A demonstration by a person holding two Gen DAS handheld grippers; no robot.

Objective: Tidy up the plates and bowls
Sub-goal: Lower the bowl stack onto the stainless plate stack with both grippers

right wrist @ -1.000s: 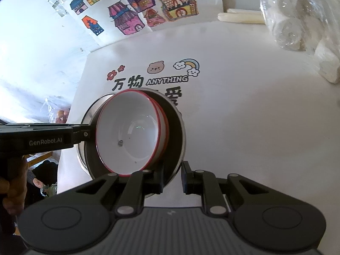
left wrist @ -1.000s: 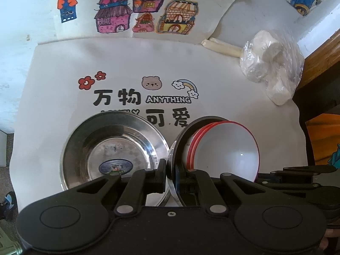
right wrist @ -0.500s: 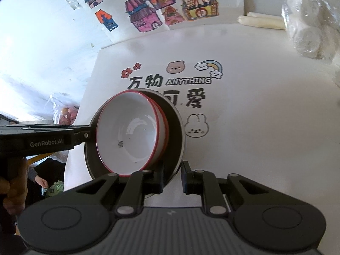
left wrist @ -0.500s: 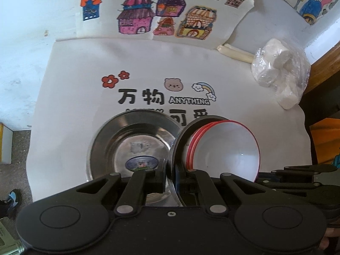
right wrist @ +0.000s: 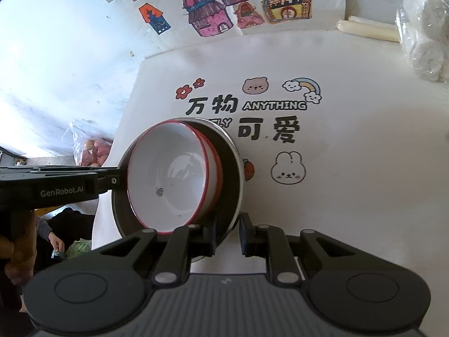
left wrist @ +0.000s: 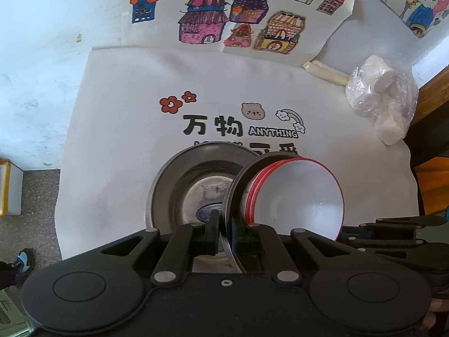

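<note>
We hold a tilted steel plate [left wrist: 234, 185] with red-rimmed white bowls [left wrist: 300, 196] nested in it, lifted above a second steel plate [left wrist: 179, 185] that lies on the white printed mat [left wrist: 118, 129] near its front edge. Our left gripper [left wrist: 224, 234] is clamped on the tilted plate's rim on one side and our right gripper [right wrist: 227, 233] pinches its rim on the opposite side. A bag of white rolls [left wrist: 381, 95] sits at the mat's far right corner beside a pale stick [left wrist: 325, 73], with house drawings [left wrist: 241, 19] along the far edge
</note>
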